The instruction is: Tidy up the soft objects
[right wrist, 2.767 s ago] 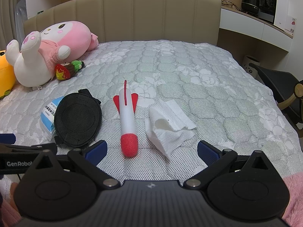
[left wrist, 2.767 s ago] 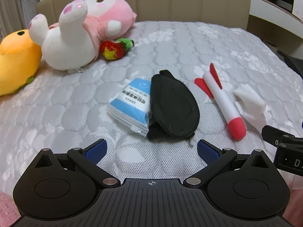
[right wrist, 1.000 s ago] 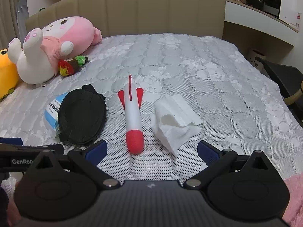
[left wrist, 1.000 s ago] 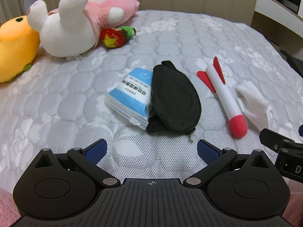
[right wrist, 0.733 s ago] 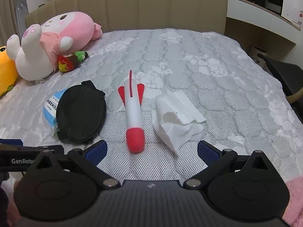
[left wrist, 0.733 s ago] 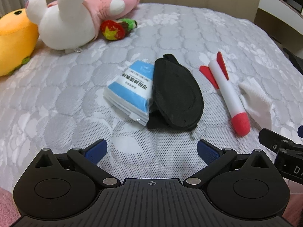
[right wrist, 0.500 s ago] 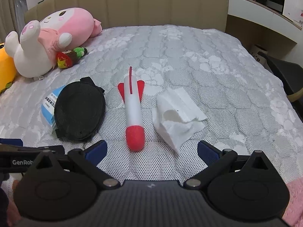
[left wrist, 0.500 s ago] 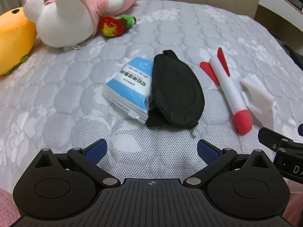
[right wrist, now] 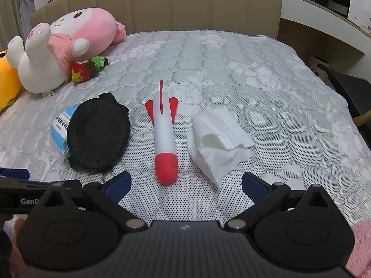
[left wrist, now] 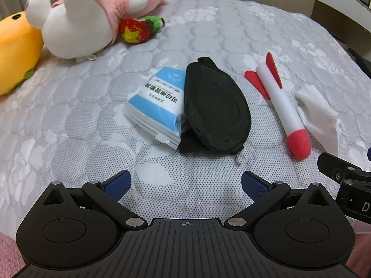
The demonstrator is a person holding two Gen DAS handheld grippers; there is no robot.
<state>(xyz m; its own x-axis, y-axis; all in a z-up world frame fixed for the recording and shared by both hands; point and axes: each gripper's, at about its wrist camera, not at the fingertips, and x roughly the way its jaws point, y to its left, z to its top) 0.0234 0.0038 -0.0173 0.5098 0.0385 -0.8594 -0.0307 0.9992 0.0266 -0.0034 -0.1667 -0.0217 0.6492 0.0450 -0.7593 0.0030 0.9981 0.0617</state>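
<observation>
Both grippers, left (left wrist: 185,180) and right (right wrist: 185,180), jaws spread, empty, above bed (right wrist: 231,69). Black pad (left wrist: 215,106) overlaps tissue pack (left wrist: 157,106); foam rocket (right wrist: 163,134), crumpled tissue (right wrist: 220,136) alongside, within reach.

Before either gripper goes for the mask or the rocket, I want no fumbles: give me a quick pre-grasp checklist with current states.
1. Left gripper open and empty: ok.
2. Right gripper open and empty: ok.
3. Mask free to lift alone: not ok, it overlaps the tissue pack.
4. Rocket clear of neighbours: ok, gaps on both sides.
5. Paper towel lying flat: not ok, crumpled.
6. What lies under the mask: cannot tell.
</observation>
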